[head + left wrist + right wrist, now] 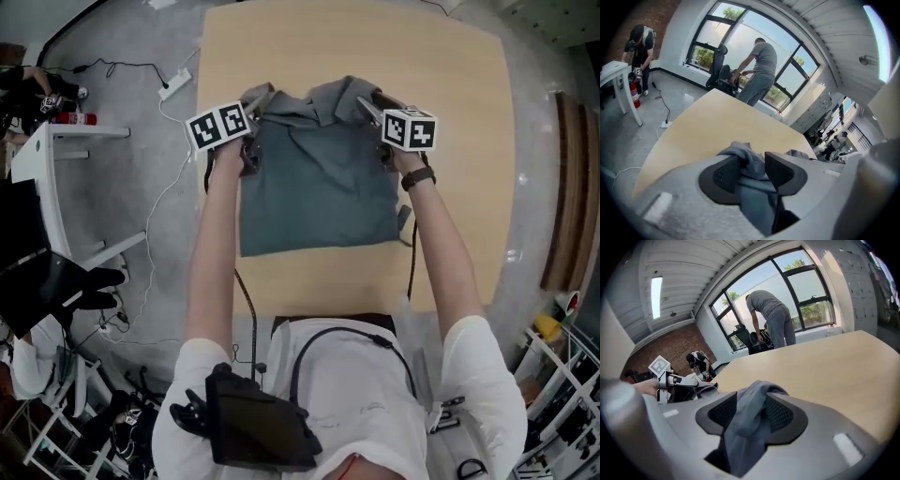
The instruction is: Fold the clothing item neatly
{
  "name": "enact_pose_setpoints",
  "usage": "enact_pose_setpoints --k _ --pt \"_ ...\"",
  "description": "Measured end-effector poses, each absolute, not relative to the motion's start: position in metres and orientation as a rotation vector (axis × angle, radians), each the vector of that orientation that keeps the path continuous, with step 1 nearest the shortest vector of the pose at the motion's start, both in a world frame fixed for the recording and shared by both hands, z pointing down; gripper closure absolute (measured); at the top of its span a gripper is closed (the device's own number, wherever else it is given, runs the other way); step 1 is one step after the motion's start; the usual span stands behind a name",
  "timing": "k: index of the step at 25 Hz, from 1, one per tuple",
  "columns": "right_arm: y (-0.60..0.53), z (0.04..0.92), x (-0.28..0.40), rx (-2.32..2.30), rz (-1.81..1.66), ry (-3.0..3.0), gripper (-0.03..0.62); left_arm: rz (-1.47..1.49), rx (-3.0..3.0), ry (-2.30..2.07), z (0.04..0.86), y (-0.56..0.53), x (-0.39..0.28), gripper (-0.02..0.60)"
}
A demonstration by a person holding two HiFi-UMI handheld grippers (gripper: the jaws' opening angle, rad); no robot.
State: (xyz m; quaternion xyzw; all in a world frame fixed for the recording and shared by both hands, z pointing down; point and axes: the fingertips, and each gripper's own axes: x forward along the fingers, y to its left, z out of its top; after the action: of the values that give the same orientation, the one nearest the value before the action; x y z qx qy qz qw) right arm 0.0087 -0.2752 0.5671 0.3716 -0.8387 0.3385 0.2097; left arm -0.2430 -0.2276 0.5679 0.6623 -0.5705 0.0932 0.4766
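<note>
While it lies spread on a pale wooden table (469, 141), the grey-blue clothing item (319, 187) forms a rough rectangle. Its far edge is bunched up where the two hand-held grippers meet it. The smooth bulk of the cloth stretches back from the gripper tips toward the wearer's body.

The left gripper (751, 160) sits at the far left corner of the cloth. Its jaws are spread wide, with a loose fold lying between the dark pads and resting against one of them.

The right gripper (752, 408) sits at the far right corner. Its jaws are parted less widely, and a hump of cloth is draped in the gap between them.

Beyond both gripper tips the bare tabletop runs on. Past it, a person (759, 70) bends over near tall windows (740, 42).
</note>
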Motion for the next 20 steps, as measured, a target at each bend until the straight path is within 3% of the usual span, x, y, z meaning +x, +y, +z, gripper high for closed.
enact_pose_setpoints --k 2,4,5,12,20 --pt "-0.271 0.571 0.015 1.068 0.934 -2.319 0.374 0.203 1.576 -1.423 0.577 -0.209 -0.265 0.407" --pt "-0.264 0.570 0.027 1.124 0.954 -2.302 0.280 0.187 1.550 -1.446 0.580 -0.188 -0.284 0.402" --pt "-0.258 0.569 0.034 1.146 0.959 -2.297 0.273 0.185 1.544 -1.455 0.581 -0.176 -0.291 0.400" --pt "-0.148 0.562 0.065 1.067 0.745 -2.265 0.299 0.285 1.591 -1.407 0.586 -0.061 -0.278 0.400" --pt "0.000 0.590 0.122 1.241 0.958 -2.105 0.309 0.508 1.490 -1.306 0.630 0.121 -0.233 0.400"
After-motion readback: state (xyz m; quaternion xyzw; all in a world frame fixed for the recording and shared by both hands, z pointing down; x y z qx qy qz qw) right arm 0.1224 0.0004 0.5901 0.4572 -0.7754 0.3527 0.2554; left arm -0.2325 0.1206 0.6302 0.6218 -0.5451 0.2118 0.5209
